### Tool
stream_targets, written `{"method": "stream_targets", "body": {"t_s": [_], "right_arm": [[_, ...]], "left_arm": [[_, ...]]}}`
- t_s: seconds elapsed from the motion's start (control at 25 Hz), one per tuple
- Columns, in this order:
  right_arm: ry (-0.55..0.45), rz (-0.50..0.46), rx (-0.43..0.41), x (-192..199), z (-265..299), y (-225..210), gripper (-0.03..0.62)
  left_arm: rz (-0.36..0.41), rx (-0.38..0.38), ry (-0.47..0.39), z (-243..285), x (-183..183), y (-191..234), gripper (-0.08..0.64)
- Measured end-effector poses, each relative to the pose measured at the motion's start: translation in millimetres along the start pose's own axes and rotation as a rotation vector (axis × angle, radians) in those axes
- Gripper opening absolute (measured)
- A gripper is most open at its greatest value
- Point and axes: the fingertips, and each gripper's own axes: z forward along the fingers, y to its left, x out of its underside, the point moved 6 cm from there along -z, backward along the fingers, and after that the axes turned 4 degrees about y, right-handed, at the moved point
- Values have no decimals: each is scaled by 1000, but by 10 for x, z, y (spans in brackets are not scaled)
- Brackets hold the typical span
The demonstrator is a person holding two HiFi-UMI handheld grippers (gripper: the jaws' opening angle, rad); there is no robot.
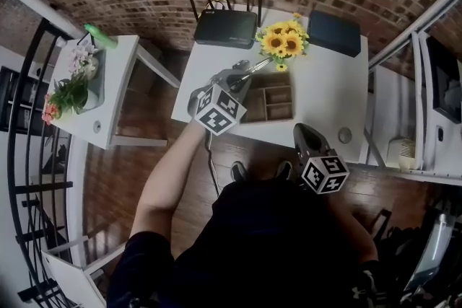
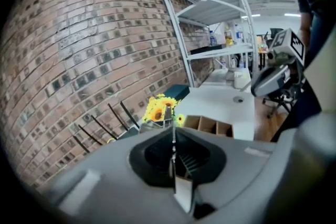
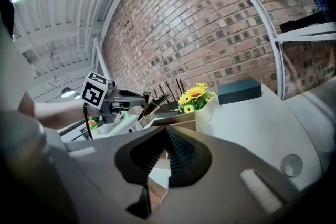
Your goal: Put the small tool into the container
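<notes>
A thin metal tool point(image 1: 258, 68) is held in my left gripper point(image 1: 242, 77), which is shut on it above the white table point(image 1: 325, 94), just left of the wooden container point(image 1: 271, 103). The tool's tip points toward the sunflowers point(image 1: 284, 41). In the left gripper view the tool point(image 2: 172, 136) stands edge-on between the closed jaws, with the compartmented container point(image 2: 210, 125) beyond. My right gripper point(image 1: 302, 130) hovers at the table's front edge, its jaws together and nothing between them. The right gripper view shows the left gripper point(image 3: 149, 100) with the tool point(image 3: 159, 101).
A black router with antennas point(image 1: 225, 27) and a dark box point(image 1: 333, 32) sit at the table's back. A round grommet point(image 1: 345, 135) is near the front right. A side table point(image 1: 115, 94) with plants stands left; metal shelving point(image 1: 426, 83) stands right.
</notes>
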Motion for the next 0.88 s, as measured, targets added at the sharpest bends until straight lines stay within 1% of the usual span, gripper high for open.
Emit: {"method": "stream_targets", "body": {"t_s": [0.16,0.2,0.28,0.56,0.68,0.88], "right_arm": [[-14,19,38,21,-119,-76,11],[-17,24,47,30,-148,-93,11],[-20,34,64,52,-203,-127,11],[-30,67,121,111,-365,-239,11],[-27,83,133,139,-396,-274,11],[-31,80,146,137,-431,-293,11]], "left_arm": [[157,44,27,160,-82,-129,8],[189,56,40,208,-91,-156,8],[225,82,60,305,-101,-199,8],[255,146,94,540,-69,-329,8],[262,169,105,612,-43,-370,8],[270,199,122,689,18,-413,8]]}}
